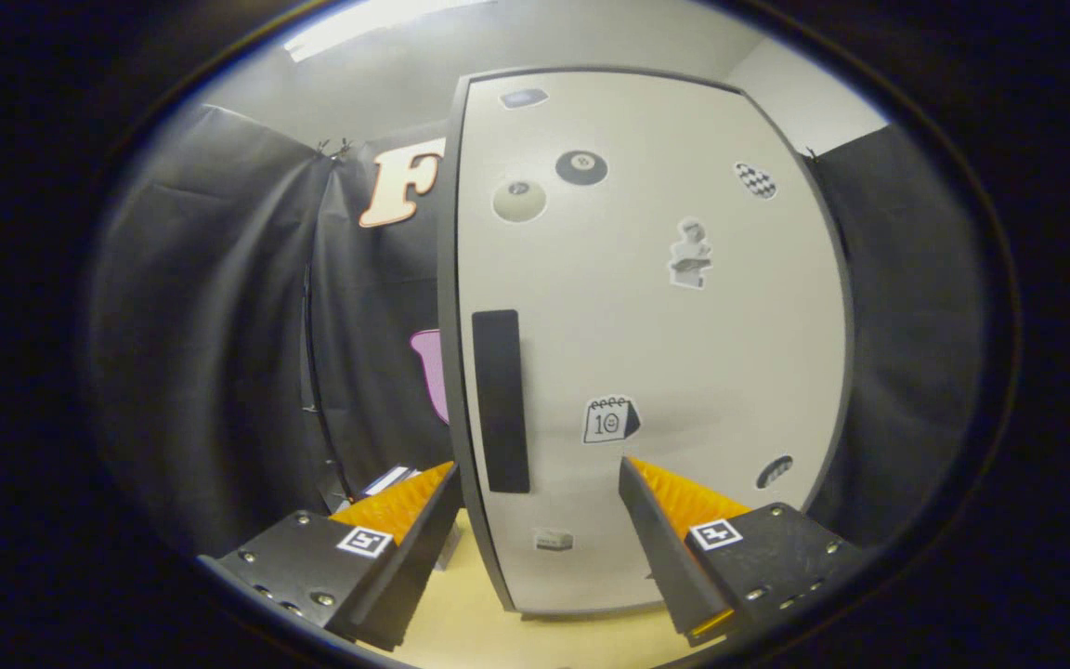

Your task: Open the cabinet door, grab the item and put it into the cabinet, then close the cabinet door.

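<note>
A white cabinet door (pixel 665 325) with a dark frame stands just ahead of me, covered with several stickers. A black vertical handle (pixel 501 400) runs along its left edge. My gripper (pixel 540 483) is open, and the door's left edge with the lower end of the handle lies between the two fingers. The left finger (pixel 405 511) is left of the door edge and the right finger (pixel 674 506) is in front of the door face. A small boxed item (pixel 391 480) peeks out behind the left finger, mostly hidden by it.
A pale wooden tabletop (pixel 479 613) carries the cabinet. Black cloth walls (pixel 219 325) close in on the left and right.
</note>
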`<state>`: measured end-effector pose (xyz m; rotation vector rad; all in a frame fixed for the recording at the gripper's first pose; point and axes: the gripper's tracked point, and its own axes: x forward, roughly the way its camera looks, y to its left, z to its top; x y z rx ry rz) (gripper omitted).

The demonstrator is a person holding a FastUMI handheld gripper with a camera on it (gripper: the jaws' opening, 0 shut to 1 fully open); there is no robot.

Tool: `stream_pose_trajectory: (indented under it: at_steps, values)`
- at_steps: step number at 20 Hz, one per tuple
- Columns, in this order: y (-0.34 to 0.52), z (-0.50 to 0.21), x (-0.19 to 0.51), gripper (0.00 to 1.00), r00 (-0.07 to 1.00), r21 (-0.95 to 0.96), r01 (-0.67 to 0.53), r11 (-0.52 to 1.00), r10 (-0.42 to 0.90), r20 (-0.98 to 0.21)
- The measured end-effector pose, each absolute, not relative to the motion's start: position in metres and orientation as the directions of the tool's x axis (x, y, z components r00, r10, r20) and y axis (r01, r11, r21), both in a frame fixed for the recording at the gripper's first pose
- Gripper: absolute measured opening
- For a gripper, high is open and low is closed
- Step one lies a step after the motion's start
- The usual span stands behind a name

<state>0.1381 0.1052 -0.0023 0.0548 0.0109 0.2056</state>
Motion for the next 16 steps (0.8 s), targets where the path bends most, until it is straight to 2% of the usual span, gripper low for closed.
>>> stream_pose_trajectory:
  at_steps: [9, 16]
  values:
    - [0.036, -0.004, 0.002, 1.00, 0.996, 0.028, -0.082, 0.996, 0.084, -0.043]
    - [-0.007, 0.012, -0.053, 1.00, 1.000, 0.079, -0.016, 0.997, 0.018, -0.021]
